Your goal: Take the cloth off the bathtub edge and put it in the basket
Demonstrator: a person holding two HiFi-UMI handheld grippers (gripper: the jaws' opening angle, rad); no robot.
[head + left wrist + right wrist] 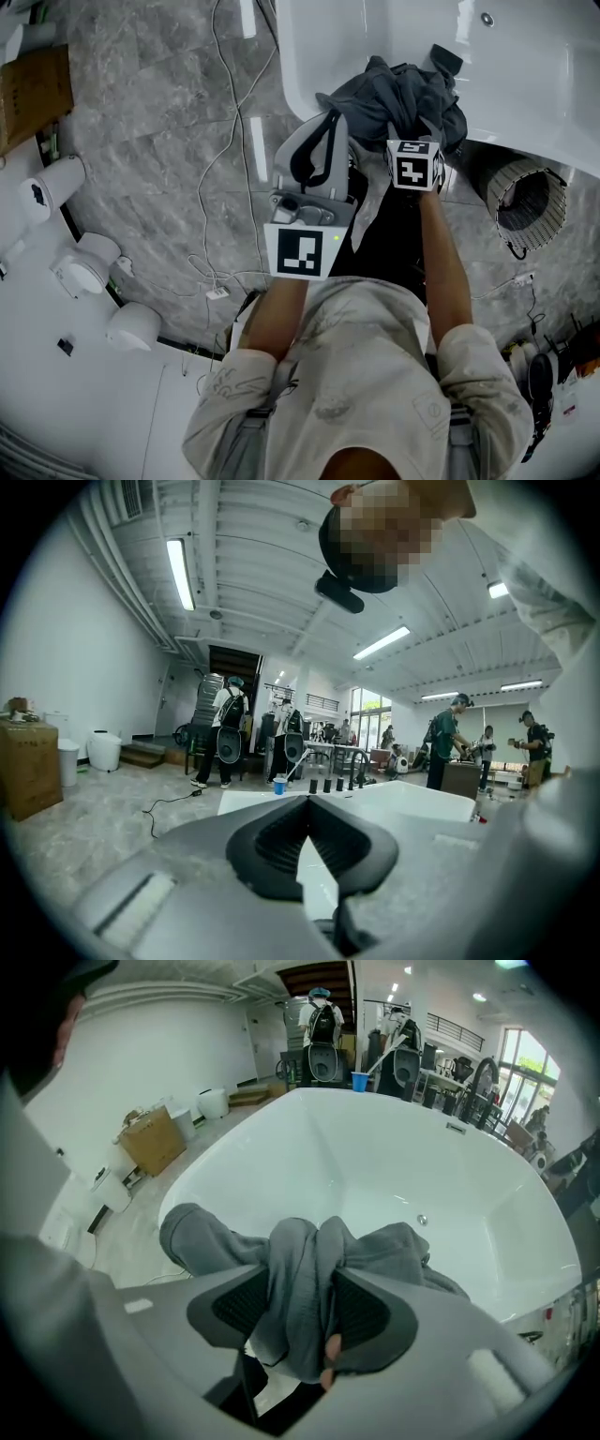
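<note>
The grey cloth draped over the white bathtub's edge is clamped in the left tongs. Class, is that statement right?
Not quite. The grey cloth draped over the white bathtub edge is clamped in the right tongs, not the left. The right gripper view shows the cloth bunched between its pads. In the left gripper view, the left tongs are closed on nothing.

A dark grey soft cloth [403,94] sits in a crumpled heap on the rounded edge of the shiny white bathtub [534,84]. One bunched fold is squeezed between the pads of the right gripper [302,1309]. A pale ribbed round basket [502,176] is on the floor just beside the tub, apart from the cloth.
</note>
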